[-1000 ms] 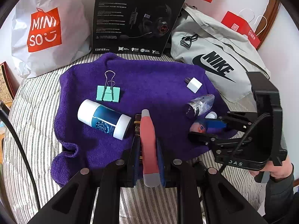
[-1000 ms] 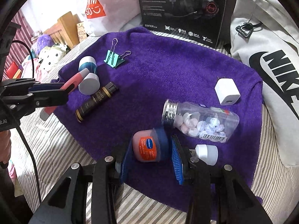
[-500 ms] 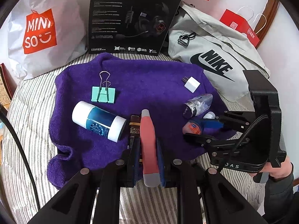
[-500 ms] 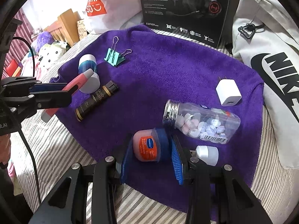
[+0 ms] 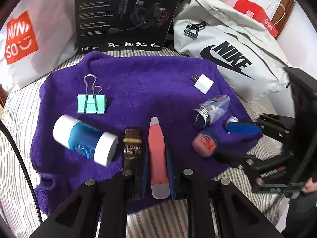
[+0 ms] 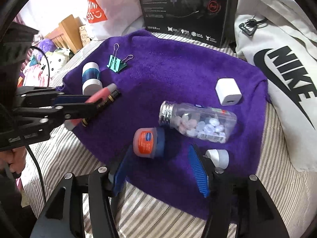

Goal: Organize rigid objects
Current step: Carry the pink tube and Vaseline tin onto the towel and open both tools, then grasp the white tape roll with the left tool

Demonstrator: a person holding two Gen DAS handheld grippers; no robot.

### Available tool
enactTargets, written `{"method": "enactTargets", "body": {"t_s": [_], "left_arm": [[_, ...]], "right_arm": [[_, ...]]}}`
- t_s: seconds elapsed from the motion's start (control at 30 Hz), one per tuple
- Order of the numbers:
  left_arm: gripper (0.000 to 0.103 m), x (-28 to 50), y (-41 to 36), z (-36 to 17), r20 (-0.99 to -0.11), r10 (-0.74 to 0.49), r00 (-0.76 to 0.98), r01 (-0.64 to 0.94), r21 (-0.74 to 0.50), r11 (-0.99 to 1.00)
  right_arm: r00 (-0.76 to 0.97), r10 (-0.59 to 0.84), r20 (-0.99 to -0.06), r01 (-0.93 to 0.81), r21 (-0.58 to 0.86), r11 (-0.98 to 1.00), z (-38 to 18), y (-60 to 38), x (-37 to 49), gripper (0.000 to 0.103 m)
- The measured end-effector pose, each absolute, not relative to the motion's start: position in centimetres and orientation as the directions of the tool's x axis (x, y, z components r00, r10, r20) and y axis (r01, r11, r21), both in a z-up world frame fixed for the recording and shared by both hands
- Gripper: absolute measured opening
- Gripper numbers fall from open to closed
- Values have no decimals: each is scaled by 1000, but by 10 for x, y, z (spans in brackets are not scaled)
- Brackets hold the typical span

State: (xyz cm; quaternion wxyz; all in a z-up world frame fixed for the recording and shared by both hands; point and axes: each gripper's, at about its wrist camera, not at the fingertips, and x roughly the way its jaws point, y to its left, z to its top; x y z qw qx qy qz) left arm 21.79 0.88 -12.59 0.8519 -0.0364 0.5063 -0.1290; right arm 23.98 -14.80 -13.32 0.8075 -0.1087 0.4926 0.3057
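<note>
Right wrist view, small jar between just-opened right fingers, untouched, left fingers clamping pink tube.

I am holding my left gripper tilted steeply downward, its blue-padded fingers pressing together on the pink tube that is lying lengthwise between them. In my right hand, the right gripper is also pointing steeply down, and its fingers have just been spreading apart; they are now standing clear on either side of the small orange-labelled jar, the pads no longer pressing on it. My hand is showing behind each gripper, wrapped around the handle.
</note>
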Motion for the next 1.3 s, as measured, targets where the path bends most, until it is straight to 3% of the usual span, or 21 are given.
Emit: {"method": "enactTargets", "body": {"t_s": [0.7, 0.8, 0.87, 0.93, 1.3], "left_arm": [[17, 233, -7, -149, -885, -190, 424, 181, -123, 976], [25, 228, -6, -149, -891, -199, 408, 184, -134, 974], [38, 224, -8, -148, -895, -205, 395, 189, -139, 972], [44, 219, -9, -148, -896, -211, 392, 193, -144, 971], [45, 154, -2, -115, -849, -203, 488, 125, -162, 979]], "right_arm": [[399, 408, -821, -528, 158, 835, -112, -200, 202, 62], [404, 404, -821, -525, 154, 837, -110, -206, 195, 62], [409, 401, -820, -519, 152, 841, -109, -210, 188, 62], [414, 402, -817, -512, 156, 844, -108, -214, 182, 62], [414, 410, -813, -446, 212, 870, -107, -233, 139, 63]]}}
